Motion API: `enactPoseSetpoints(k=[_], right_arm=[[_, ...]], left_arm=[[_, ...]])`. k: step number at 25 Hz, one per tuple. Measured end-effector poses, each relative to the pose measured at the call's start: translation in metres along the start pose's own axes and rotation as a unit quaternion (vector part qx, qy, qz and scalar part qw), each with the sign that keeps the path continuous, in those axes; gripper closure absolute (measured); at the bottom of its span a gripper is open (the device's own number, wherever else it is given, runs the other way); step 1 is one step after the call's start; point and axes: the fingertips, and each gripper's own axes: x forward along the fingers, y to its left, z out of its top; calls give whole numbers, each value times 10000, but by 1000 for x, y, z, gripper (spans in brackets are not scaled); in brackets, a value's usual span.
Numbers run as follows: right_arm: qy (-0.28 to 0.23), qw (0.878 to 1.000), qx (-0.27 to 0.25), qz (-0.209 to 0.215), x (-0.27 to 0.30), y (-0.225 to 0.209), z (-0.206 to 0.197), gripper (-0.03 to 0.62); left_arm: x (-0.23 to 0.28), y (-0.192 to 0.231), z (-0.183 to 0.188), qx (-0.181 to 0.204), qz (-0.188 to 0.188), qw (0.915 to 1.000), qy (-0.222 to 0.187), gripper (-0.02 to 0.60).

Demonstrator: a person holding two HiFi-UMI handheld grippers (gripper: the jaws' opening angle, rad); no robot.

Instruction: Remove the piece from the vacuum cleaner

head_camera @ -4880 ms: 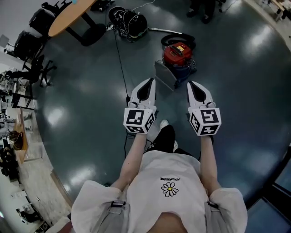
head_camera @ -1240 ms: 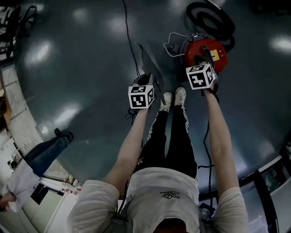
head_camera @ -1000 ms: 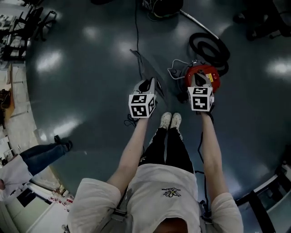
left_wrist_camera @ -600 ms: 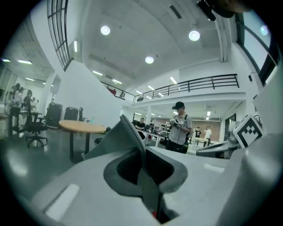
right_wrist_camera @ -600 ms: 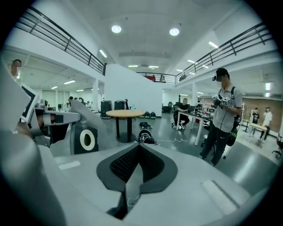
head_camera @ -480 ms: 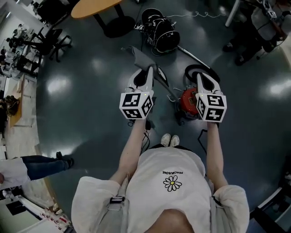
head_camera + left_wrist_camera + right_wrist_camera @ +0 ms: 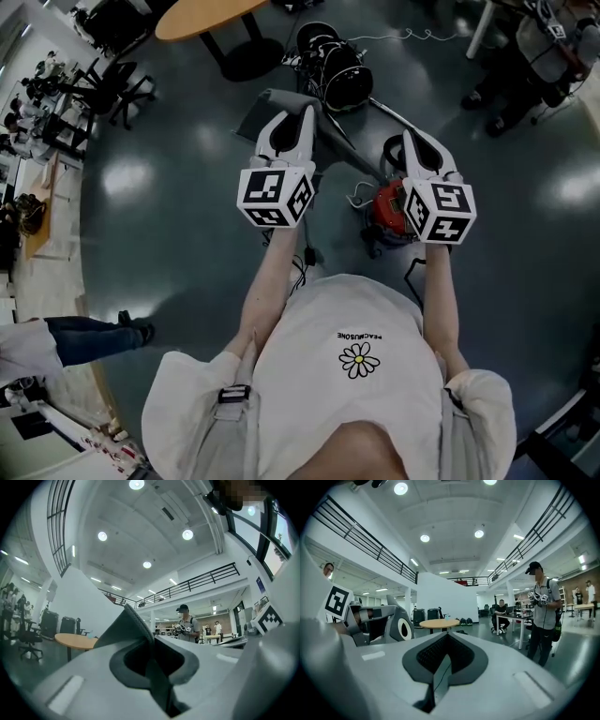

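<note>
Grey flat panel piece (image 7: 251, 112) now sits higher than half a second ago, well clear of the red canister vacuum cleaner (image 7: 384, 208) and pinched in the closed left claw (image 7: 306, 114). Right claw (image 7: 412, 141) is off the vacuum, closed on nothing. Removal looks done. Canister is on the floor (image 7: 169, 244); contents not visible.
</note>
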Motion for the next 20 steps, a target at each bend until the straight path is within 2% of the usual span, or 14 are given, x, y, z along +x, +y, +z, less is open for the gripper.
enactPoseSetpoints(k=[11, 20], right_arm=[[-93, 9997, -211, -46, -18, -9, 14, 571], [-87, 9997, -206, 1, -23, -4, 7, 571]], left_arm=[[2, -19, 17, 152, -15, 9998, -129, 551], [-6, -30, 10, 154, -58, 9999, -43, 551]])
